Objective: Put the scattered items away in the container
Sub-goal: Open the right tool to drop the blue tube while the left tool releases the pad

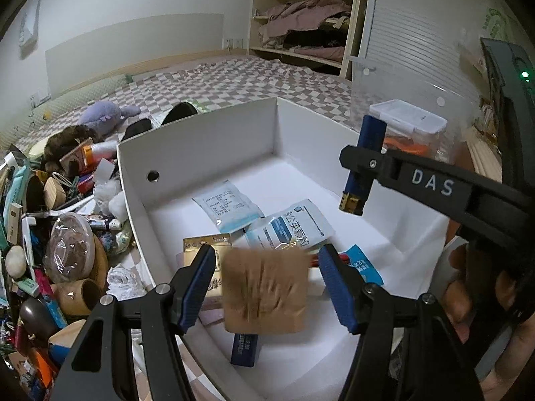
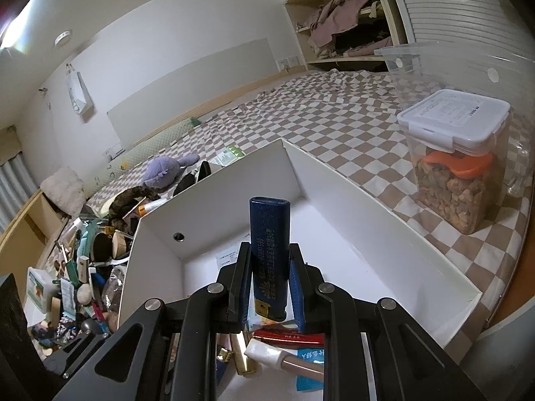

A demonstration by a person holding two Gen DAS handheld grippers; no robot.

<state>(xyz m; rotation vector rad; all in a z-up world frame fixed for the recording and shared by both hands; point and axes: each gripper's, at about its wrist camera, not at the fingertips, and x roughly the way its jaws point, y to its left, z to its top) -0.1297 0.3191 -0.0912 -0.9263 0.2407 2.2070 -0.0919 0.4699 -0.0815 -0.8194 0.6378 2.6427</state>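
Note:
A white cardboard box (image 1: 200,147) stands open on the bed. Several sachets (image 1: 291,224), a gold packet (image 1: 207,244) and a dark blue carton (image 1: 245,347) lie in it. My left gripper (image 1: 266,250) is open above the box's near end. A brown paper packet (image 1: 265,290), blurred by motion, sits loose between its fingers with a gap on each side. My right gripper (image 2: 270,247) is shut on a dark blue lighter (image 2: 269,234), held upright over the white box (image 2: 234,183). In the left wrist view the lighter (image 1: 364,133) hangs over the box's right side.
A heap of scattered small items (image 1: 67,234) lies left of the box, with a purple plush toy (image 1: 107,113) behind it. Right of the box a clear bin holds a lidded food container (image 2: 458,153). A hand (image 1: 468,287) holds the right gripper's handle. Checkered bedding spreads beyond.

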